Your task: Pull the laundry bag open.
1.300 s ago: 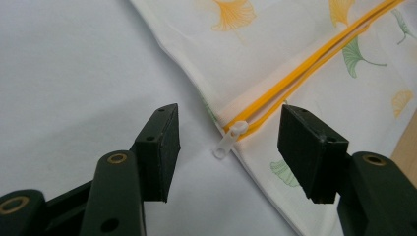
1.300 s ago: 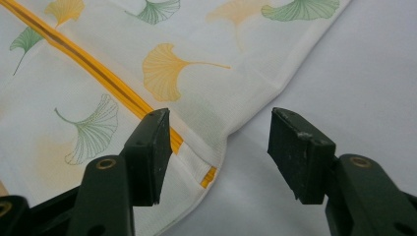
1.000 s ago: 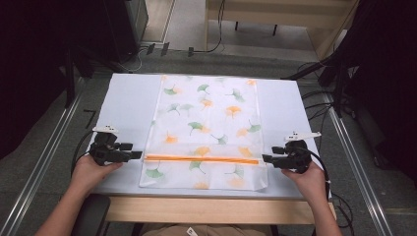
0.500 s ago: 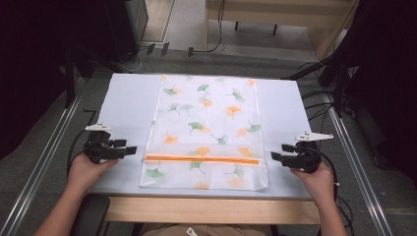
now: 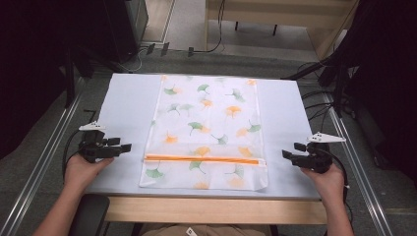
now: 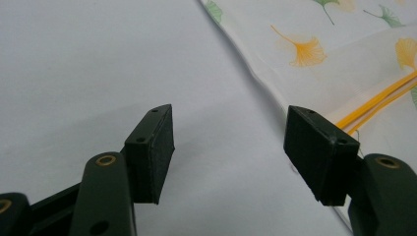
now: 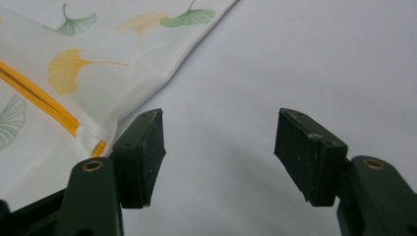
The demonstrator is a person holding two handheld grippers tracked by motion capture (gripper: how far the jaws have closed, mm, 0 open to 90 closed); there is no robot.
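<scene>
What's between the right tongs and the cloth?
Bare table: in the high view, the open right tongs sit clear of the cloth.

White bag (image 5: pixel 206 132) – green and orange ginkgo leaves, orange zip stripe (image 5: pixel 201 159) – on a pale grey table (image 5: pixel 128 108).

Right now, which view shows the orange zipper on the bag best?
The high view: the orange zipper runs in full across the bag, end to end. The left gripper view catches one end of it at the right edge; the right gripper view catches the other end at the left edge.
</scene>
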